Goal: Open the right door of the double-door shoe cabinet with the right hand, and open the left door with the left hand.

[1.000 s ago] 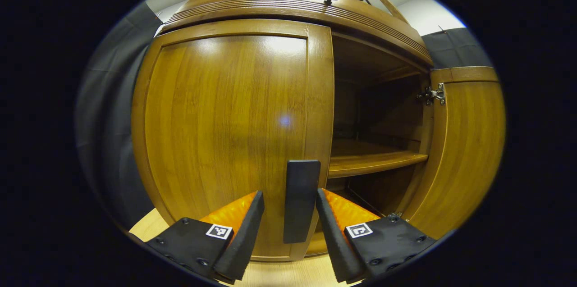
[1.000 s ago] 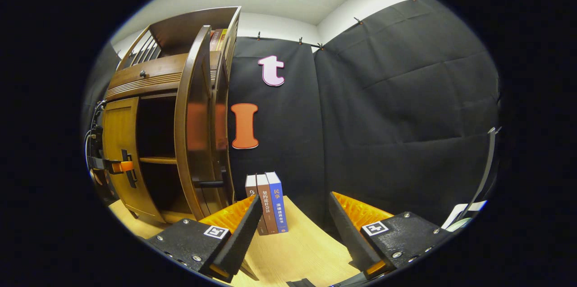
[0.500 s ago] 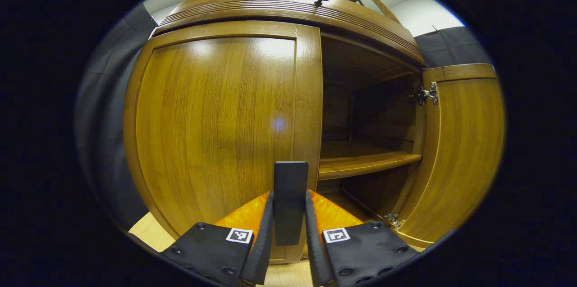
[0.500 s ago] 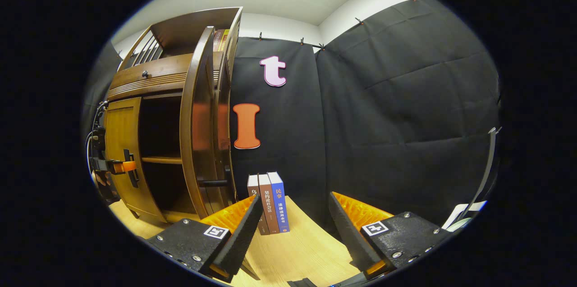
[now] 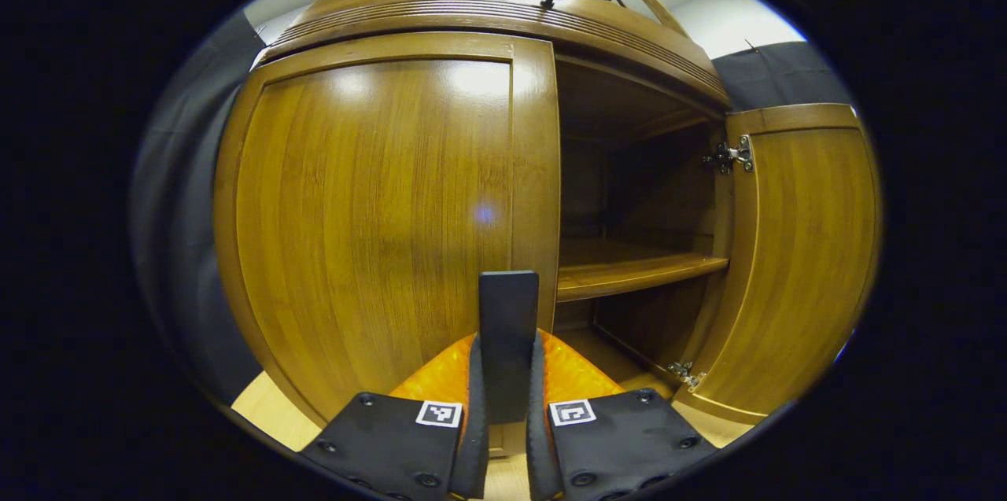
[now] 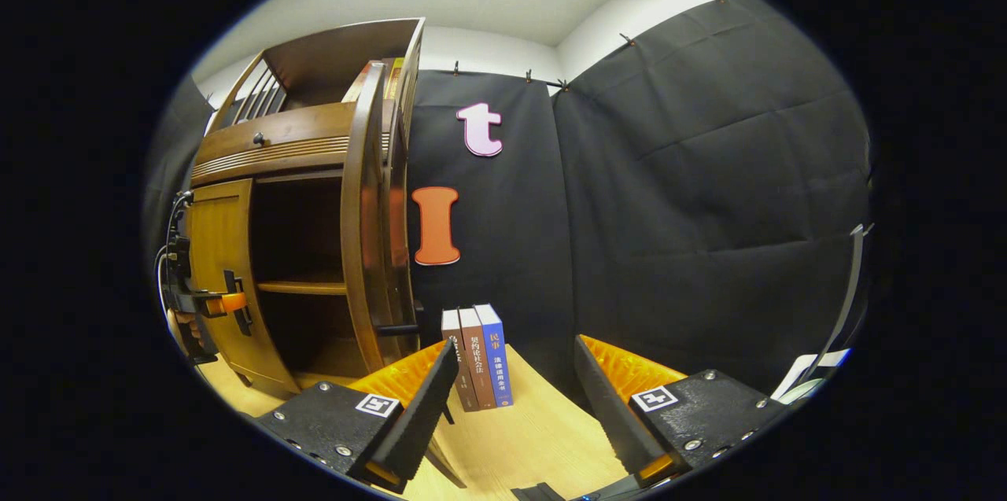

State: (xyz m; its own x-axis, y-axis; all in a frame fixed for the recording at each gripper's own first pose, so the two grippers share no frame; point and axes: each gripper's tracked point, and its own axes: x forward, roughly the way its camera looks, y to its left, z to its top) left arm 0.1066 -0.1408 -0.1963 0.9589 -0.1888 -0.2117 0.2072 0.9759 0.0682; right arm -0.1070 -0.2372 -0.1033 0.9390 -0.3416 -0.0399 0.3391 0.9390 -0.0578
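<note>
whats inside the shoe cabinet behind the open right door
A bare wooden shelf and dark space below it; no shoes visible. The closed left door hides the left half.

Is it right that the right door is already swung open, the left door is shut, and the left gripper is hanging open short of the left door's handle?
Not quite: the left gripper is closed on the left door's handle, as the left gripper view shows. The right door is open and the left door shut.

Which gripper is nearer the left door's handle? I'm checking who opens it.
Left. The left gripper is shut on the handle; the right gripper hangs open, well off near the books.
</note>
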